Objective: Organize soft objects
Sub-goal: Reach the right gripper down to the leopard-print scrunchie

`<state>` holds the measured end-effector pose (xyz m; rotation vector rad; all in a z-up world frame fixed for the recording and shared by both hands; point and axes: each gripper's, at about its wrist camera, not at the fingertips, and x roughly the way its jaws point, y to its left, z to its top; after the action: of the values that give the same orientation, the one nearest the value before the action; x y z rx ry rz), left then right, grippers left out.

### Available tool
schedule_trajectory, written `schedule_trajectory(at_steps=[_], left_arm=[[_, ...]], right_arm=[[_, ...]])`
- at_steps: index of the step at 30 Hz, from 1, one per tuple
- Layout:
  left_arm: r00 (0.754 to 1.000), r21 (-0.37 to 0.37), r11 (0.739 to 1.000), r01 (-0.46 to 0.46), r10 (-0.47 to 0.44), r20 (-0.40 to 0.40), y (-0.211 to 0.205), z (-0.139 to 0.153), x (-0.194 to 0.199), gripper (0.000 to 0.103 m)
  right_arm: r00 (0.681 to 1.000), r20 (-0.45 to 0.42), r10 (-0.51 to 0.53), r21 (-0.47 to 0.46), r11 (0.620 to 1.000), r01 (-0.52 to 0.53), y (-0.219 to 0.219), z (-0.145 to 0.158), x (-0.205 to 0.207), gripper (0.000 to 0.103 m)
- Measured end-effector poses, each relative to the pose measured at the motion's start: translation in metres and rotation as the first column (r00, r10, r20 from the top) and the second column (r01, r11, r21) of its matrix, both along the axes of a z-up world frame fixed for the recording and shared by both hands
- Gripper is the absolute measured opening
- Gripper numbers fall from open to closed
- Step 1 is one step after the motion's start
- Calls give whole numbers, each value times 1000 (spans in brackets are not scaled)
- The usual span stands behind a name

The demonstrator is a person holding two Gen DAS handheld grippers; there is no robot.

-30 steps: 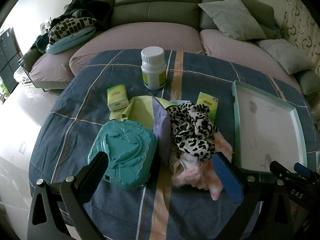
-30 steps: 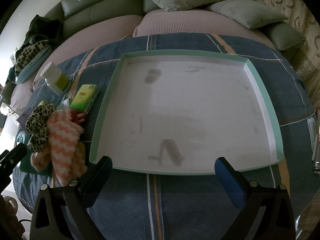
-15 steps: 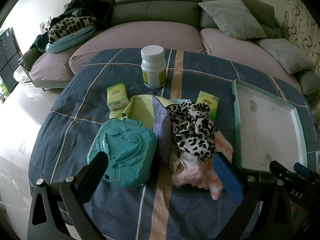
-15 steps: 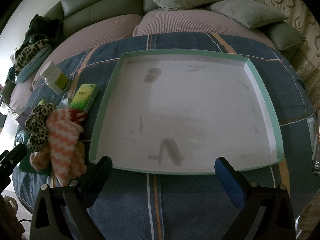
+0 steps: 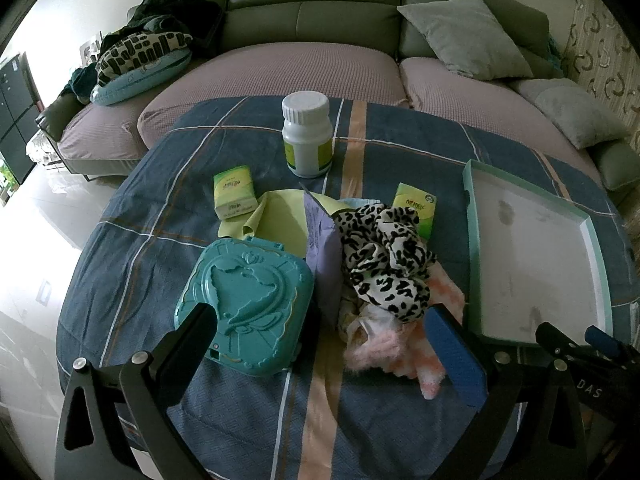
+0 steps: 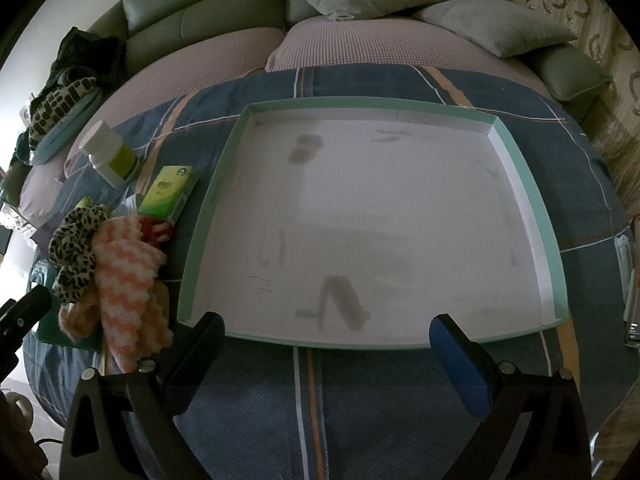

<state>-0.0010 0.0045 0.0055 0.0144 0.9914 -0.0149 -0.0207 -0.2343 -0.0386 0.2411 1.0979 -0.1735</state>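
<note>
A pile of soft things lies mid-table: a leopard-print scrunchie (image 5: 384, 256) (image 6: 74, 250), a pink-and-white fuzzy cloth (image 5: 416, 356) (image 6: 128, 284), a yellow-green cloth (image 5: 276, 224) and a lilac pouch (image 5: 322, 248). My left gripper (image 5: 324, 340) is open just in front of the pile, holding nothing. A shallow white tray with a mint rim (image 6: 532, 200) (image 5: 472, 216) lies to the right. My right gripper (image 6: 326, 348) is open at the tray's near edge, nothing between its fingers.
A teal plastic case (image 5: 244, 308) lies left of the pile. Behind stand a white pill bottle (image 5: 306, 136) (image 6: 108, 152) and two small green boxes (image 5: 234, 192) (image 5: 414, 210). A sofa with cushions (image 5: 460, 36) curves round the far side of the table.
Both views have barely shifted; the tray and pile sit a touch closer. Nothing was taken hold of or let go.
</note>
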Motion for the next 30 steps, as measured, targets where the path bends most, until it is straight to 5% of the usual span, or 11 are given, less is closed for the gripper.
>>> schedule_trajectory(at_steps=[8,18,30], left_arm=[[1000,-21,1000,-4,4,5,1,8,1,103],[998,-54,998,-22,24,53,1,57,19,103],[977,-182,969,-167,188,103,41,88,60,103]], right_arm=[[1000,10,2,-8,1000,-2,2,3,1,103],[979,196,62,-36,998,-56,18,60,13,103],[951,273,144,10,988,-153,48,92,57,103]])
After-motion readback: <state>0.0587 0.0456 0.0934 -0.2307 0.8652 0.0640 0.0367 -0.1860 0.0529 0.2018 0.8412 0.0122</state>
